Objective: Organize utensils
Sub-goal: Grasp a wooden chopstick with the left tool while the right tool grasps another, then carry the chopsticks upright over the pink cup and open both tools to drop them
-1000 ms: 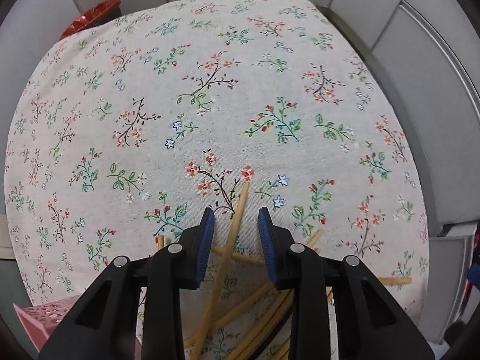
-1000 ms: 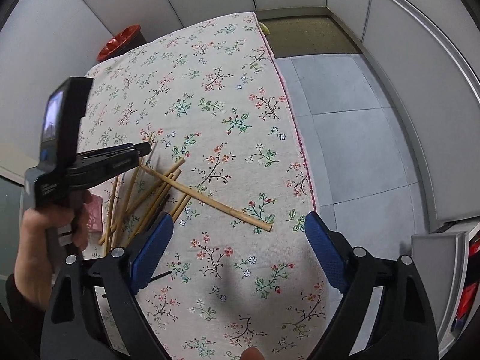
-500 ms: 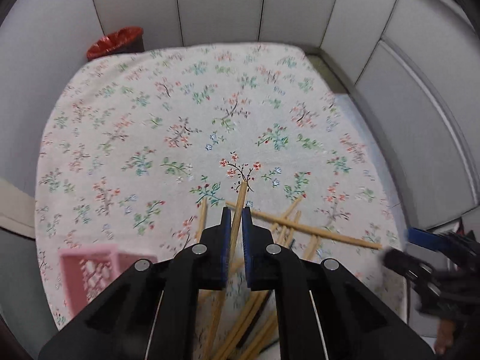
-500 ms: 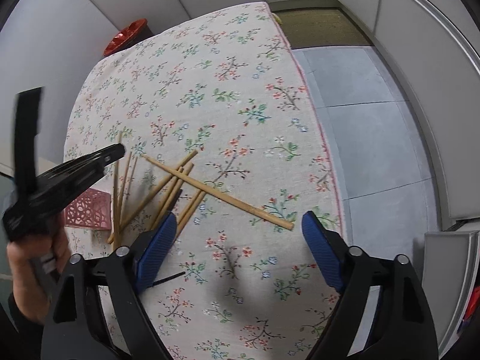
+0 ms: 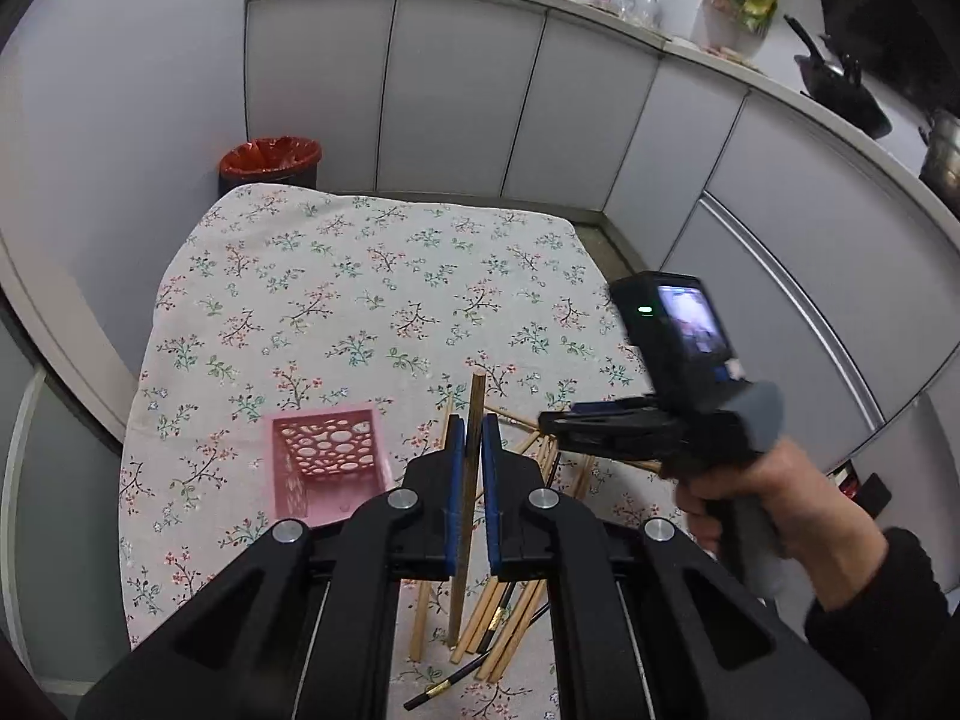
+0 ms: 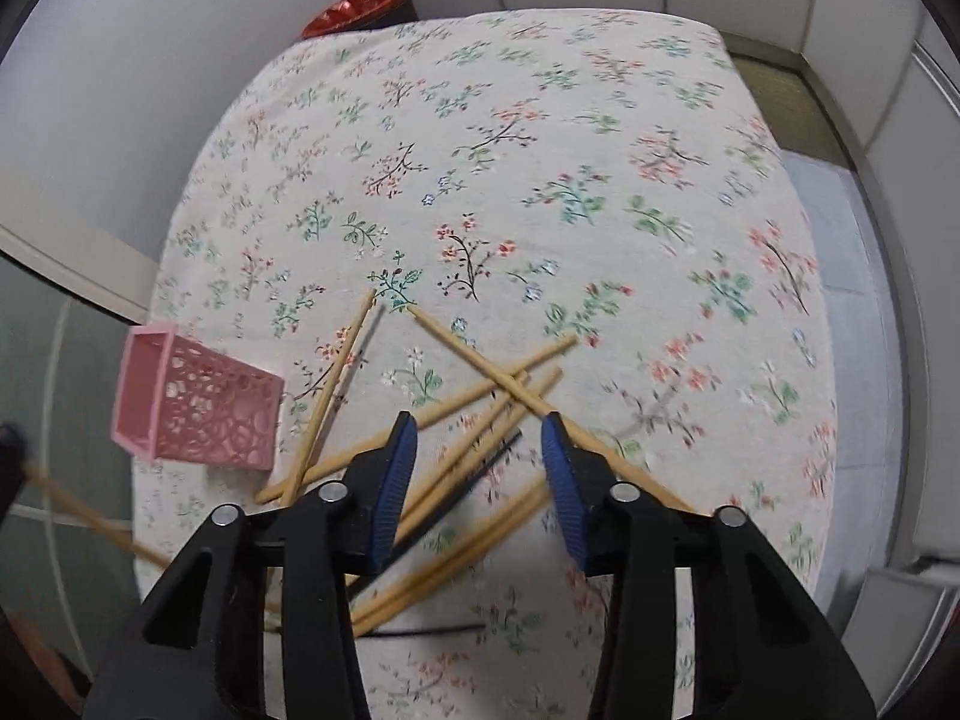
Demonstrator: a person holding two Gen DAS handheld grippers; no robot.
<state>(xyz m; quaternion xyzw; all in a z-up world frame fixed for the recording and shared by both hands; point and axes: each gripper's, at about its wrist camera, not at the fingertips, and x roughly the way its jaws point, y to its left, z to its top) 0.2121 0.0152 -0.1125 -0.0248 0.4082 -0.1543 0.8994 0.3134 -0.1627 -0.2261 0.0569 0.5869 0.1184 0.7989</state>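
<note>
My left gripper [image 5: 472, 427] is shut on one wooden chopstick [image 5: 477, 393], held steeply above the floral tablecloth [image 5: 360, 300]. A pink perforated basket [image 5: 327, 462] stands just left of it. Below lies a loose pile of wooden chopsticks [image 5: 504, 606] with a black one among them. My right gripper [image 6: 480, 450] hangs over that crossed pile [image 6: 510, 384], its jaws closing. Several sticks and the black chopstick [image 6: 456, 495] lie between its pads, which are not pressing on any. The basket [image 6: 198, 408] sits to its left.
A bin with a red liner [image 5: 270, 159] stands beyond the table's far left corner. Grey cabinets and a counter with a black pan [image 5: 840, 96] run behind and to the right. The table's right edge drops to a grey floor [image 6: 864, 276].
My left gripper shut on a chopstick and lifted it up and back from the pile. The right gripper swung left over the pile and its jaws narrowed.
</note>
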